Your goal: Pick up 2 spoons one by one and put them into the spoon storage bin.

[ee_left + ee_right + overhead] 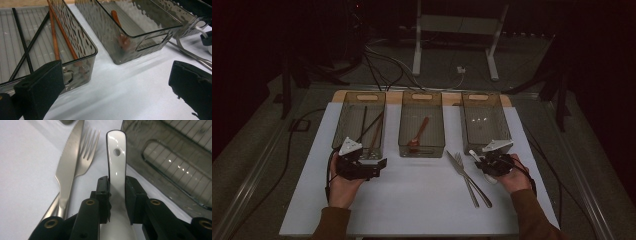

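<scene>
The right tongs (117, 195) clench the white spoon (116, 167) by its glossy handle, low over the worktop (412, 195); it could slip or pivot on lifting and knock the knife (68, 165) and fork (86, 157) just beside it. The left tongs (112, 85) gape, empty

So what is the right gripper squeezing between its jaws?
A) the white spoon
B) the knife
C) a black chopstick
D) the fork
A: in the right gripper view the right gripper has its jaws closed on the handle of the white spoon, while the knife and the fork lie loose on the table beside it.
</scene>
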### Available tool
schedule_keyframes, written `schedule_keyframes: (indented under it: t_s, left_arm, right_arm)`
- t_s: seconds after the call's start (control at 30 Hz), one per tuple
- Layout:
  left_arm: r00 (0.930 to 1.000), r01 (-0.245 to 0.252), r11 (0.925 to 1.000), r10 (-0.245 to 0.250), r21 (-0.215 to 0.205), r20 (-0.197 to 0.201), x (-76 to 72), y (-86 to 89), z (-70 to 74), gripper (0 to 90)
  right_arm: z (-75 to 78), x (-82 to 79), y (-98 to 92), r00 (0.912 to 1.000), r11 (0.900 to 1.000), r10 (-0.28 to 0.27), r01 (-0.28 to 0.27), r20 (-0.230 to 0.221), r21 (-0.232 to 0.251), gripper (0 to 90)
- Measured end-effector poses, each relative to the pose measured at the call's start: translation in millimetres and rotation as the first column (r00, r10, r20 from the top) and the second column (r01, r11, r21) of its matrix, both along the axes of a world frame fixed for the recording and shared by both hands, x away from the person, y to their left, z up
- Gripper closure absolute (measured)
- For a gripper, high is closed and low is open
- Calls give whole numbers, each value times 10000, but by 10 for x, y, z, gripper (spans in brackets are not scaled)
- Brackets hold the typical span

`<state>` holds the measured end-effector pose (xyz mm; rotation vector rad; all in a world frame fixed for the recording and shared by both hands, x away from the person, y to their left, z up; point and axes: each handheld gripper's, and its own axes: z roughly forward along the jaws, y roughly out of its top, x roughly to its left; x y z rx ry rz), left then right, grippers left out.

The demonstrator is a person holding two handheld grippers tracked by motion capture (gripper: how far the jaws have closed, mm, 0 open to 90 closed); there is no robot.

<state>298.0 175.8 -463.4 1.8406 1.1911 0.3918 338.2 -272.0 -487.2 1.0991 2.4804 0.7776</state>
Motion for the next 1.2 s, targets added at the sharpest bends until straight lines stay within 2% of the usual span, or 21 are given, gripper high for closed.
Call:
schedule_keyframes:
  t_s: [0.2, 0.7, 1.2]
  left_arm:
    - [10000, -1, 10000, 1, 38, -22, 3, -5, -3, 12]
    - [10000, -56, 10000, 56, 7, 11, -9, 9, 3, 12]
    - [9999, -46, 10000, 45, 78, 143, -68, 34, 12, 11]
  right_arm:
    - [62, -39, 6, 9991, 9995, 35, -47, 417, 297, 747]
    - [186, -62, -1, 9961, 9960, -138, 60, 868, 887, 750]
    - [424, 22, 157, 9921, 9904, -96, -78, 1253, 1378, 752]
